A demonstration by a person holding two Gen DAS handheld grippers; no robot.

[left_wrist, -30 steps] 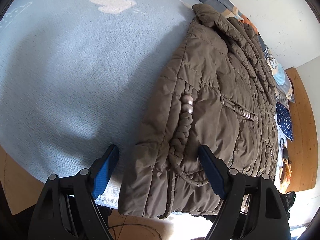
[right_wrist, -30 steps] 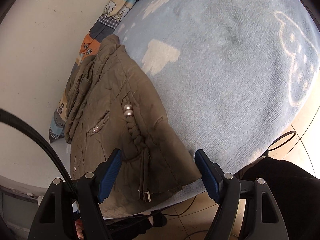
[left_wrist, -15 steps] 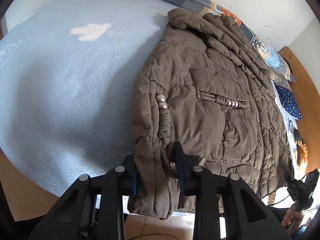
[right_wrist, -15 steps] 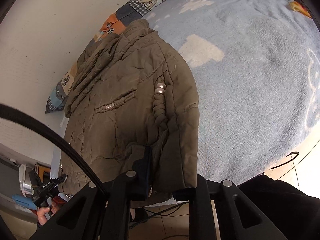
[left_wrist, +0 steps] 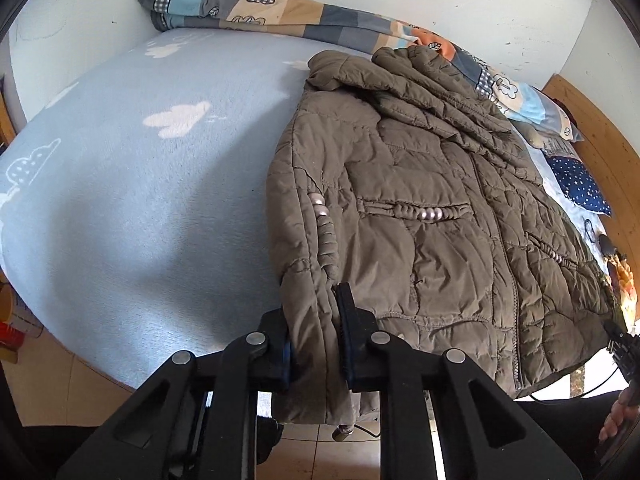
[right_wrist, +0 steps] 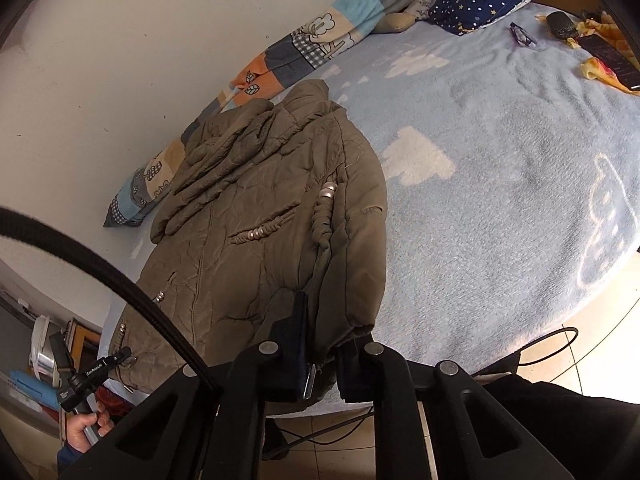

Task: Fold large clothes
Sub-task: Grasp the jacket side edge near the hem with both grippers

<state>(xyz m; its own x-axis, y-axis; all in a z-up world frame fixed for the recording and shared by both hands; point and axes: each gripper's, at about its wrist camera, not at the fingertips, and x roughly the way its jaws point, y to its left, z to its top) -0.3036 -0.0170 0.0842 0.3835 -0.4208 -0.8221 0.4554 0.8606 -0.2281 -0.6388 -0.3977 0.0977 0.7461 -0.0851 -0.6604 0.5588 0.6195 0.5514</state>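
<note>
Two grippers pinch the same brown jacket (left_wrist: 440, 208), which lies on a blue blanket (left_wrist: 140, 200) with its hem toward the bottom of both frames and its collar toward the patchwork quilt (left_wrist: 280, 8) by the wall. In the left wrist view, the left gripper (left_wrist: 314, 332) has its jaws pressed onto the hem at the jacket's left edge, in the lower centre of the frame; cloth fills the gap between them. In the right wrist view, the right gripper (right_wrist: 320, 344) grips the hem at the jacket's right edge, also lower centre, with a metal cord tip (right_wrist: 308, 380) hanging by its left jaw. Both sets of jaws have just been closing on the fabric.

Judging from this, the hold is on thick padded cloth only near its border, so a quick lift could let the slippery shell slide out of one gripper. If that happens, the jacket would sag on one side and the fold would come out skewed. The braided cord with beads (left_wrist: 324, 216) sits just above the left jaws and could snag or bunch inside the fold. Uneven lifting of the two corners would twist the hem. A black cable (right_wrist: 100, 272) crossing the lower left of the right view could catch the jacket as it swings over.
</note>
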